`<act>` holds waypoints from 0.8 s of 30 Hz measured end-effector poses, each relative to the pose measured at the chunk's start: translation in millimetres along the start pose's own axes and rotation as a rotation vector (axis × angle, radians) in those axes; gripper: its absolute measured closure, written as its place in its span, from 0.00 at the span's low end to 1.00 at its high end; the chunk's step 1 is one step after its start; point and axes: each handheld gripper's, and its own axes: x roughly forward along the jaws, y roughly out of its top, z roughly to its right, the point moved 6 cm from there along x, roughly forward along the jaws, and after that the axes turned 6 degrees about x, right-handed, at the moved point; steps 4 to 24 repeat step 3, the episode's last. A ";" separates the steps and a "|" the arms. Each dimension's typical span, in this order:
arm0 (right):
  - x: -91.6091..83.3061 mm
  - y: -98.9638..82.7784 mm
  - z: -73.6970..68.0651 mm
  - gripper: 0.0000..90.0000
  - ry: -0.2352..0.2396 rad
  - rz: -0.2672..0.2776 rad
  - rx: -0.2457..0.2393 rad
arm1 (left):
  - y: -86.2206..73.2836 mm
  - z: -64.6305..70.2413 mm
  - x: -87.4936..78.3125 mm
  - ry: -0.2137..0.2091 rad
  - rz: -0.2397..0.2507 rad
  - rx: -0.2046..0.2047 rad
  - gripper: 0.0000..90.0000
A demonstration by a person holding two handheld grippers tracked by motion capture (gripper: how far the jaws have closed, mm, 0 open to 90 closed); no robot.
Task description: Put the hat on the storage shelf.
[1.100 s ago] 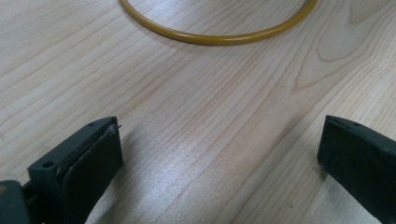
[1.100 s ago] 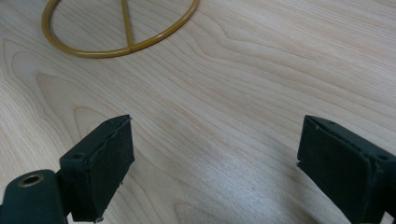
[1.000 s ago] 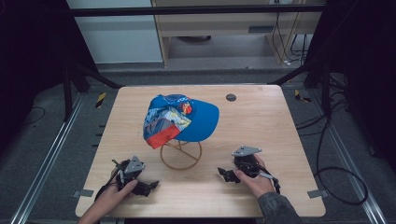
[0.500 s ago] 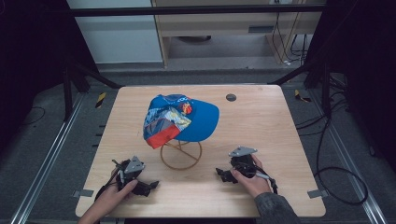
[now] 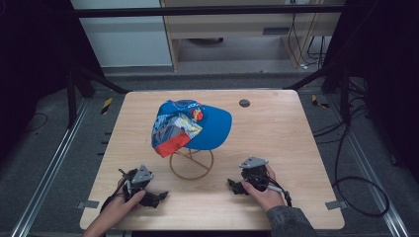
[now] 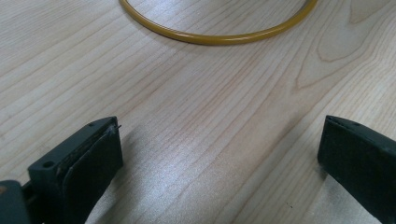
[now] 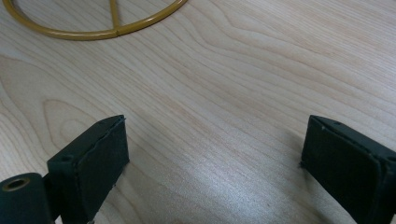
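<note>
Down on the worktop (image 5: 296, 148), both the left gripper (image 5: 157, 196) and right gripper (image 5: 234, 186) rest wide open (holding nothing), near the cap (image 5: 190, 123) on its wire stand (image 5: 191, 165).

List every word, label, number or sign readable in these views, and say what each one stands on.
No text can be read.
Blue baseball cap with a multicoloured front panel on the yellow wire ring stand: a printed graphic and a red-orange emblem, too blurred to read.
Light wooden table: no markings.
Black jaws of each hand-held gripper: no markings.
</note>
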 end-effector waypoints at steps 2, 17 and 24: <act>-0.1 0.0 -0.1 0.08 0.001 0.000 0.001 | 0.2 0.0 0.2 0.000 0.000 0.000 0.00; -0.1 0.0 -0.1 0.08 0.001 0.000 0.001 | 0.3 0.1 0.2 0.000 -0.001 0.000 0.00; -0.1 0.0 -0.1 0.08 0.001 0.000 0.001 | 0.3 0.1 0.2 0.000 -0.001 0.000 0.00</act>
